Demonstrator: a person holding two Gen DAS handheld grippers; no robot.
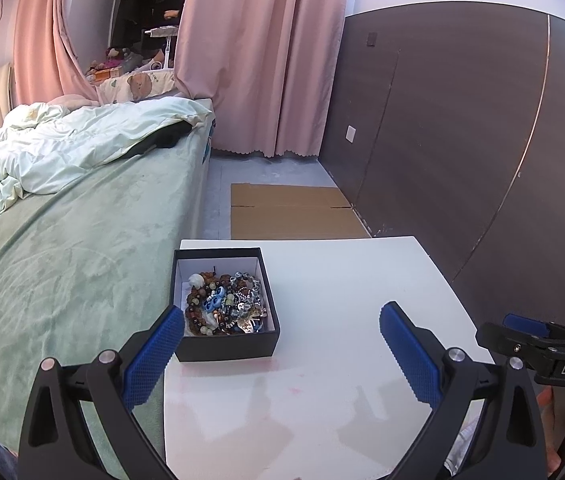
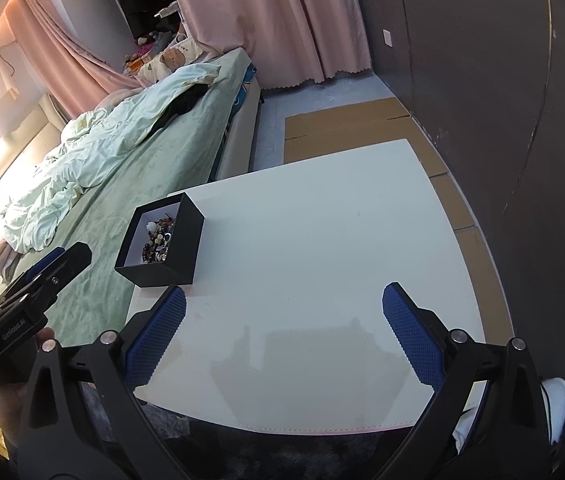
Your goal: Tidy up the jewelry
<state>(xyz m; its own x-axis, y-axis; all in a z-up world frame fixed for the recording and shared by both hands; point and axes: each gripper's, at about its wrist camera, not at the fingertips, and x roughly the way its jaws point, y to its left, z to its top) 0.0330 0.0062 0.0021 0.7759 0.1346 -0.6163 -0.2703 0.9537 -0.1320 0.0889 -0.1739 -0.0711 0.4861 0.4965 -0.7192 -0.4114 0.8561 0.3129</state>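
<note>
While both grippers' jaws gape apart over the white table, the jewelry box sits untouched

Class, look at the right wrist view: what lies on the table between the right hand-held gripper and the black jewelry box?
Nothing: only bare white table separates the right hand-held gripper from the jewelry box.

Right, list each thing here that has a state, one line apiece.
Left gripper: open, empty, above the table.
Right gripper: open, empty, above the table.
Black box: lid off, upright on the white table, near the edge by the bed.
Jewelry: tangled in a heap inside the box.
Duvet: rumpled on the bed.
</note>
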